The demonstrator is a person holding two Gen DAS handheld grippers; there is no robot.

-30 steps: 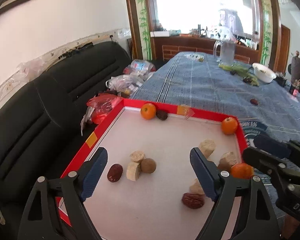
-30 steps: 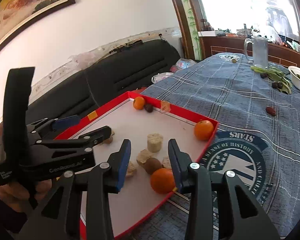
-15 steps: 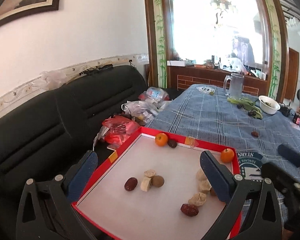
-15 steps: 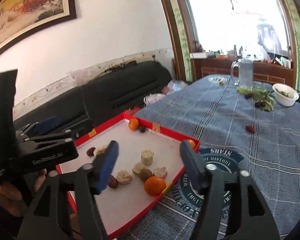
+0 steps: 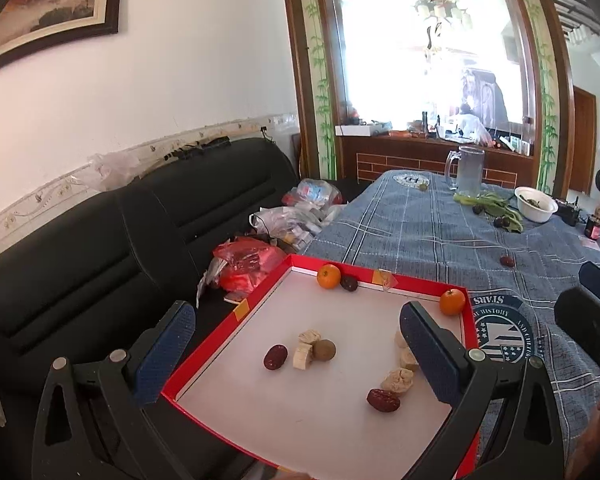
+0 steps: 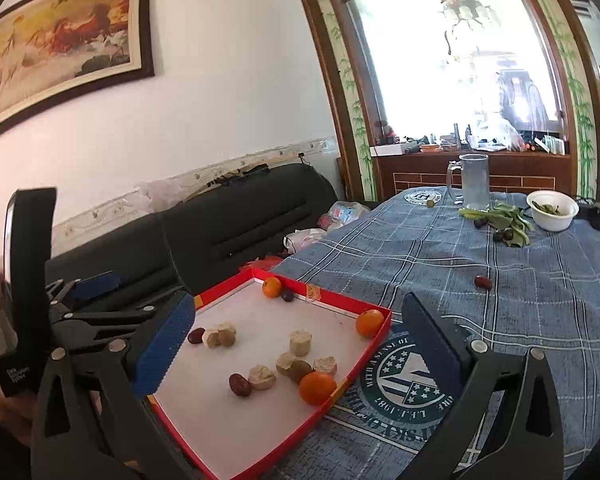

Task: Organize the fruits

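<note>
Right wrist: round glossy orange [image 6: 317, 388], flat red-rimmed tray [image 6: 364, 360].

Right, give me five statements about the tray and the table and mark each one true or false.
1. Three oranges lie in the red tray. True: one at the far corner, one at the right corner, one near the right rim.
2. The left gripper is shut on a date. False: its jaws stand wide, holding nothing.
3. A lone date lies on the blue tablecloth, outside the tray. True.
4. The white bowl sits inside the tray. False: it stands at the table's far end, past the greens.
5. The right gripper grips an orange. False: its jaws are opening, with nothing pressed between them.
</note>
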